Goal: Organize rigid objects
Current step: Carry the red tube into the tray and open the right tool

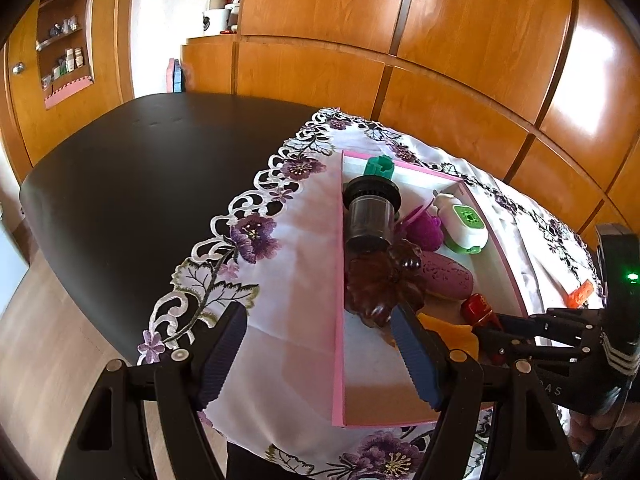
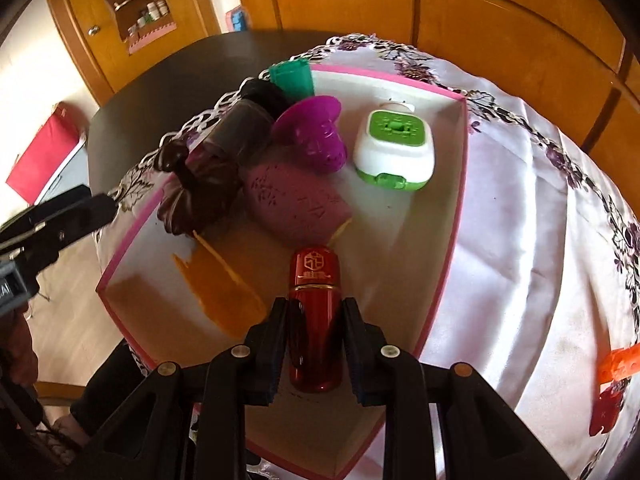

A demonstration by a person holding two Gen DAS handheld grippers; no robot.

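Observation:
A pink-rimmed shallow box [image 2: 452,216] [image 1: 338,320] lies on the floral cloth. My right gripper [image 2: 316,316] is shut on a shiny red cylinder [image 2: 316,320] and holds it over the box's near part; the cylinder's cap [image 1: 476,308] also shows in the left wrist view. In the box lie a dark jar [image 1: 368,216], a brown flower-shaped piece [image 1: 384,280], a mauve case [image 2: 292,204], a purple cup [image 2: 316,136], a green-and-white device [image 2: 394,152], a green holder [image 2: 290,78] and an orange piece [image 2: 220,296]. My left gripper [image 1: 320,344] stands open astride the box's left wall, holding nothing.
The white cloth [image 1: 288,248] with purple flowers covers part of a dark table [image 1: 140,184]. An orange strip [image 2: 620,364] and a red thing [image 2: 608,408] lie on the cloth right of the box. Wooden cabinets [image 1: 440,40] stand behind.

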